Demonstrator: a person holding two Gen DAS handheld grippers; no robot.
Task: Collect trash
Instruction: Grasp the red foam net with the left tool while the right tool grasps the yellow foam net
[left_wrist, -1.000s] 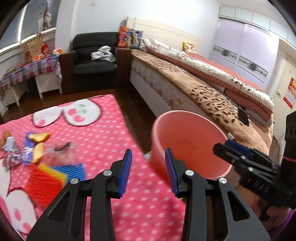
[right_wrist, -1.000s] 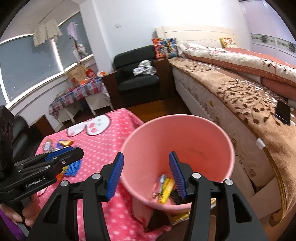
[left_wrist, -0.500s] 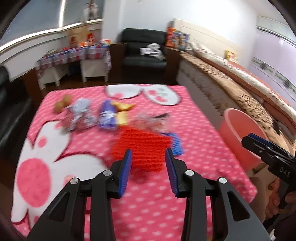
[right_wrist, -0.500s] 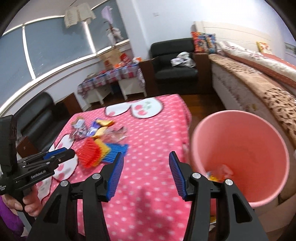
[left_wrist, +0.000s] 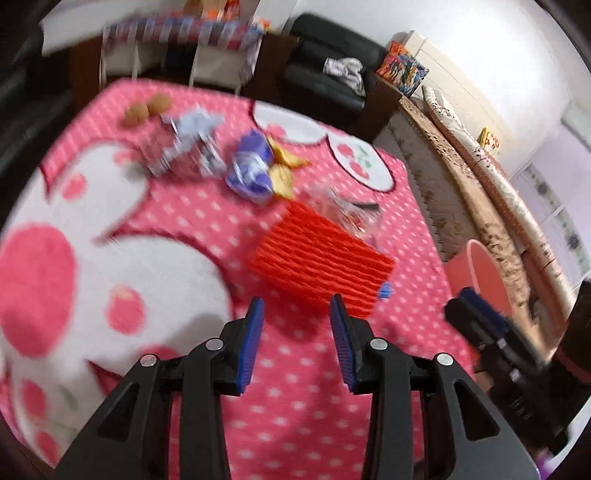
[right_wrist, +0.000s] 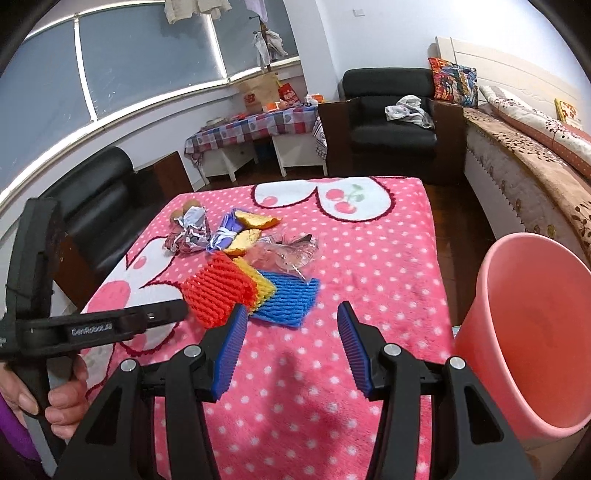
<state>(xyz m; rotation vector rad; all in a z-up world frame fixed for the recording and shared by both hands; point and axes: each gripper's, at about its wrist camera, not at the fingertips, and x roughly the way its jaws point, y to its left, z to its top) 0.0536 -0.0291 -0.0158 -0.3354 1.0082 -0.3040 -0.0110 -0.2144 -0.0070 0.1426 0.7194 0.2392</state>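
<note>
Trash lies on the pink dotted cloth: a red foam net, a yellow net, a blue net, a clear plastic bag, orange peels, a purple wrapper and a silver wrapper. My left gripper is open and empty, just short of the red net. My right gripper is open and empty, near the blue net. The pink bin stands at the table's right edge.
Two brown round things lie at the table's far left corner. A black armchair, a bed and a side table with a checked cloth stand beyond the table. A black sofa is at the left.
Both grippers have swung away from the pink bin toward the trash pile. The left gripper has come closer to the red net. Both stay open and empty.
</note>
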